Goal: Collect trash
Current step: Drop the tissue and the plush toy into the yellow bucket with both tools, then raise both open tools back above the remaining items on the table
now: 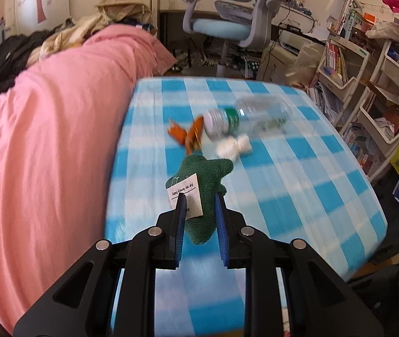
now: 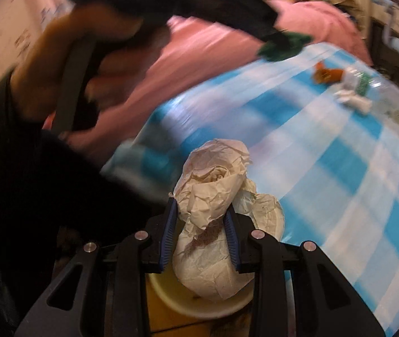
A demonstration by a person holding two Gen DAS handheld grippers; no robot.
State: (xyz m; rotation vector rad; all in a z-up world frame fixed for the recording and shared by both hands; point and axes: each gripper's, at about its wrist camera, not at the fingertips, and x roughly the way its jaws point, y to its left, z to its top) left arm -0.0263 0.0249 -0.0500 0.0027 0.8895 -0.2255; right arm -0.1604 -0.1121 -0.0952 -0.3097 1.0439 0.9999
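Fingers of the left gripper (image 1: pixel 199 198) pinch a soft green knit toy (image 1: pixel 203 185) at lower centre. In the right view, the right gripper (image 2: pixel 201 206) clamps light crumpled paper (image 2: pixel 213 196) mid-wad; it looks crushable, above a yellowish bowl (image 2: pixel 171 295).

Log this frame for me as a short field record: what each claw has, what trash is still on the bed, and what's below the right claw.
left claw: shut on a green knitted cloth piece with a white label
right claw: shut on a crumpled off-white paper wad
on blue-and-white checked sheet: clear plastic bottle with green label, lying down; orange wrapper; small white crumpled tissue
below right claw: yellow round-rimmed container, the wad above its opening
image quality: motion blur in both views
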